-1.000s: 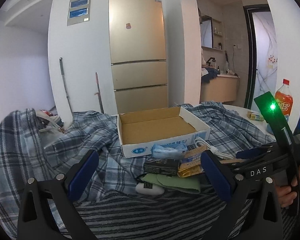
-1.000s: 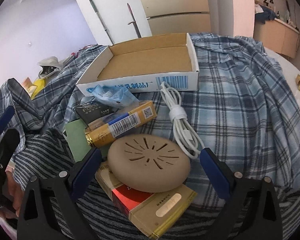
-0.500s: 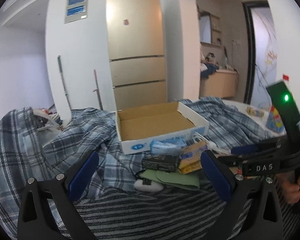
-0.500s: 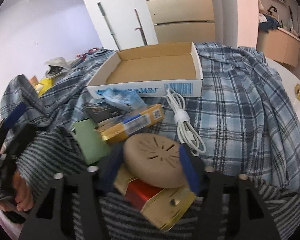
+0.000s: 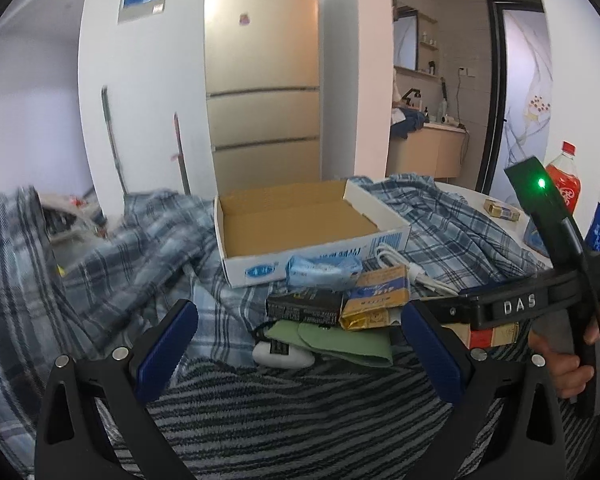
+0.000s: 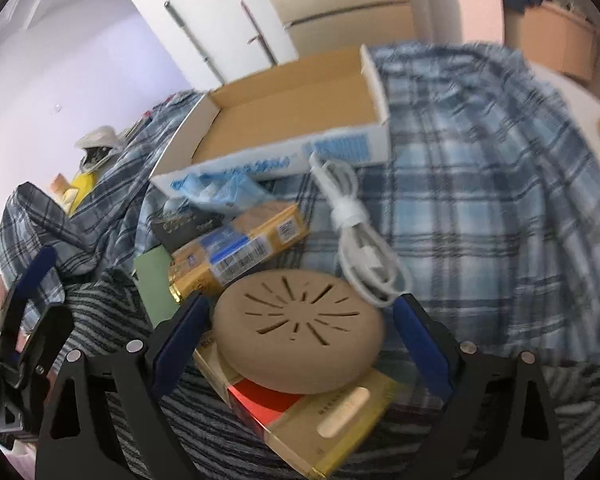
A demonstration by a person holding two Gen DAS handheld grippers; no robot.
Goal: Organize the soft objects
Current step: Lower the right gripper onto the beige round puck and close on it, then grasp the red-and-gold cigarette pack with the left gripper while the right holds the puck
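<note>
Both pads of my right hand-held gripper pinched the tan round pad at its sides; it seemed soft and light. My left hand-held gripper was spread.

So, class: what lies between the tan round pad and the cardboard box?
In the right wrist view, a gold packet and a coiled white cable lie between the tan round pad and the cardboard box.

The tan pad covers much of the red-and-gold carton; far box blurred.
</note>
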